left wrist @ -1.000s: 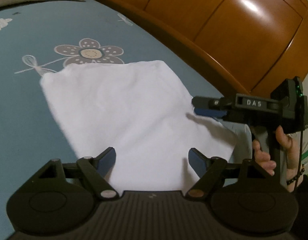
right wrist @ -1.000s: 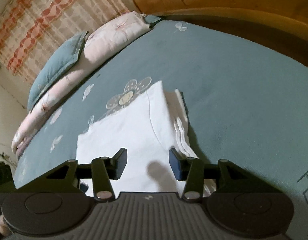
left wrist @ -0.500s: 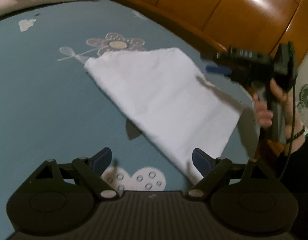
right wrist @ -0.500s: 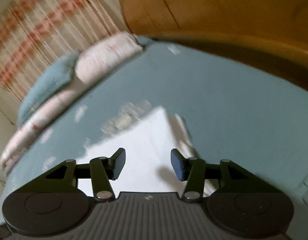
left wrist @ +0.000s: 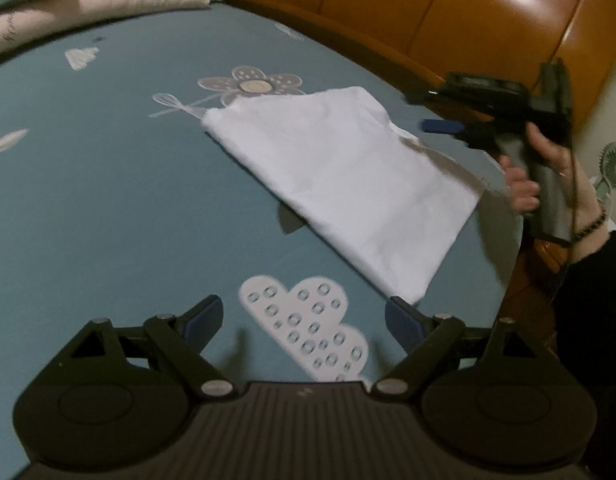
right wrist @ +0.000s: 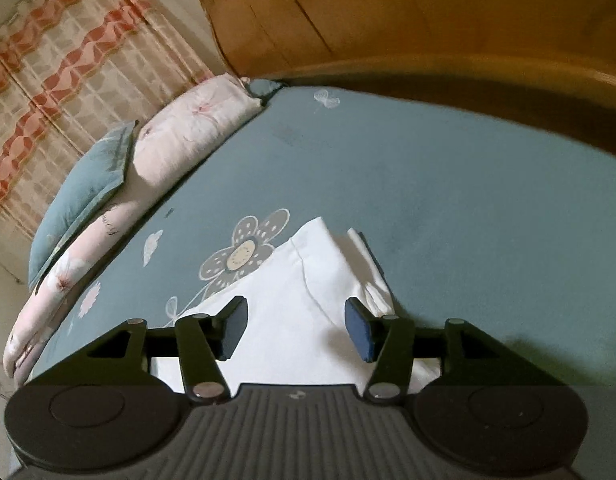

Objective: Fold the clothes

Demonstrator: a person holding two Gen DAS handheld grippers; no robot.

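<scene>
While the folded white garment [left wrist: 340, 184] lies flat on the teal bedsheet [left wrist: 107, 208], close to the bed's right-hand edge as seen from the left wrist view, the left gripper [left wrist: 303, 318] is held above bare sheet just short of the garment's near corner. Its jaws are opening and already stand wide; nothing is seen between them but a printed white cloud [left wrist: 308, 332]. The right gripper [right wrist: 295, 328] is poised over the near part of the garment, its jaws also opening, with white fabric visible below the gap and neither pad pressed on it. In the left wrist view the same tool [left wrist: 444, 125] is seen gripped by a hand [left wrist: 548, 176] beyond the garment's right side.

The garment's far corner is laid against a printed grey flower [left wrist: 249, 84]. Stacked layer edges are shown along its right side in the right wrist view. A wide stretch of open sheet is left to the left of the garment and beyond it. That room is bounded by the wooden headboard [left wrist: 448, 20] behind, by pillows [right wrist: 155, 148] on the far side, and by the mattress edge near the hand. A striped curtain [right wrist: 67, 60] is hung past the pillows.

A short cursive script is printed on the pink pillow but cannot be read.
</scene>
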